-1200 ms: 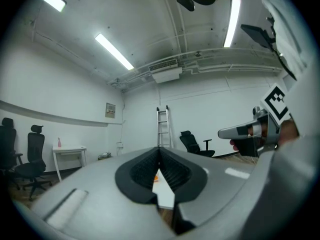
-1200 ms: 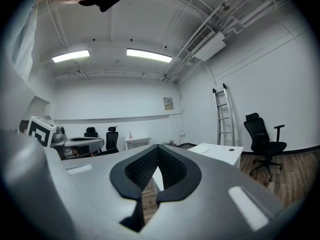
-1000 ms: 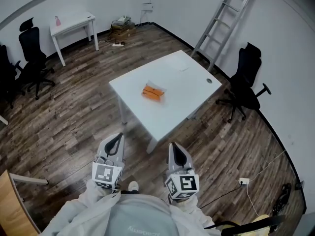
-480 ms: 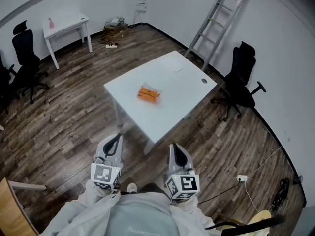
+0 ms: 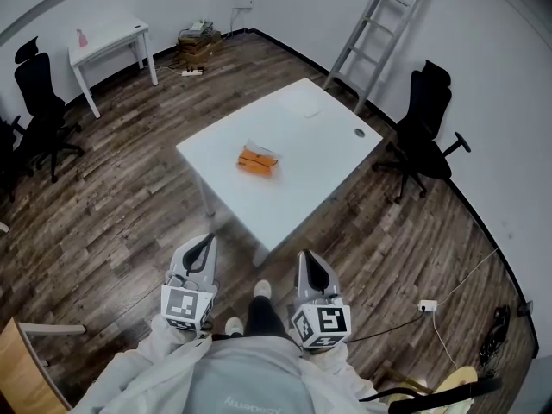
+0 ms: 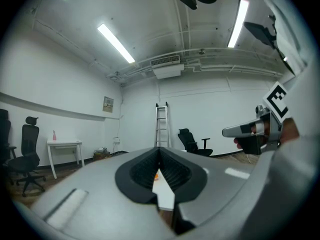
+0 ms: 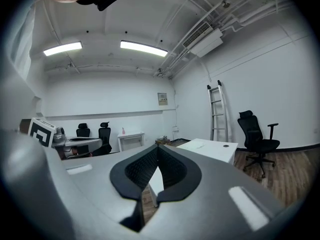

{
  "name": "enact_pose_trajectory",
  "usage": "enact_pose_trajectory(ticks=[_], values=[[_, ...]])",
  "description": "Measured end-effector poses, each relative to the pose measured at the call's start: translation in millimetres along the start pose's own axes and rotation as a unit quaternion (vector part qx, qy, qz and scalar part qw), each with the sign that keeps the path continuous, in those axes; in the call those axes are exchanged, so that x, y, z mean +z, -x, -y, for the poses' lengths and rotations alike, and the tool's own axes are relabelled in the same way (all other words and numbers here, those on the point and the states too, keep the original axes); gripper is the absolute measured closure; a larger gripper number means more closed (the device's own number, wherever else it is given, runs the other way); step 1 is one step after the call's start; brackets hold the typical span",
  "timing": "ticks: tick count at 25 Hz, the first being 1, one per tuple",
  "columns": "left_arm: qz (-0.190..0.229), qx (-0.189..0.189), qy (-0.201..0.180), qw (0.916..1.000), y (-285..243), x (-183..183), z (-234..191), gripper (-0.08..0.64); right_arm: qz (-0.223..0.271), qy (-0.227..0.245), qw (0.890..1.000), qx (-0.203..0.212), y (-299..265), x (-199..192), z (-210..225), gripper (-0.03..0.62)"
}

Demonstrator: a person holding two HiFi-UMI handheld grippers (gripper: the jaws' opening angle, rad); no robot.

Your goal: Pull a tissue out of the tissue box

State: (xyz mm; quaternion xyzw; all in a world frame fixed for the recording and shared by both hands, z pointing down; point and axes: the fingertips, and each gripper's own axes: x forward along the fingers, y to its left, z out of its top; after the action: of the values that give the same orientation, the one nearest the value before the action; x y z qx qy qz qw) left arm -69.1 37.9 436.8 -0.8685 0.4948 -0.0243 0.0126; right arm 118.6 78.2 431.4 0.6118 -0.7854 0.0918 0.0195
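Stepping nearer than a second ago, the person holds the left hand-held gripper and right hand-held gripper shut and empty, well apart from the small orange tissue box lying mid-way on the white rectangular bench, so nothing is pulled yet; its contents are too small to tell.

We're in a light grey top with small pale print, matching sleeves, dark trousers, white shoes. Left gripper and right gripper: silver-grey tapered shells, black ribbed pads. Each carries a white cube with black square markers.
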Motion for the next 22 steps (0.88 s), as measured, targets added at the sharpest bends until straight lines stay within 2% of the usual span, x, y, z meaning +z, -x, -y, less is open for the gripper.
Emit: enact_pose_trajectory(ticks=[11, 22], values=[[-0.011, 0.006, -0.004, 0.9999, -37.6, -1.1, -9.6, 0.56, -0.014, -0.009, 1.0, 0.018, -47.4, 2.0, 16.3, 0.592], [-0.011, 0.023, 0.004, 0.9997, -85.7, 0.8, -23.6, 0.56, -0.02, 0.006, 0.999, 0.039, -97.1, 19.2, 38.5, 0.592]])
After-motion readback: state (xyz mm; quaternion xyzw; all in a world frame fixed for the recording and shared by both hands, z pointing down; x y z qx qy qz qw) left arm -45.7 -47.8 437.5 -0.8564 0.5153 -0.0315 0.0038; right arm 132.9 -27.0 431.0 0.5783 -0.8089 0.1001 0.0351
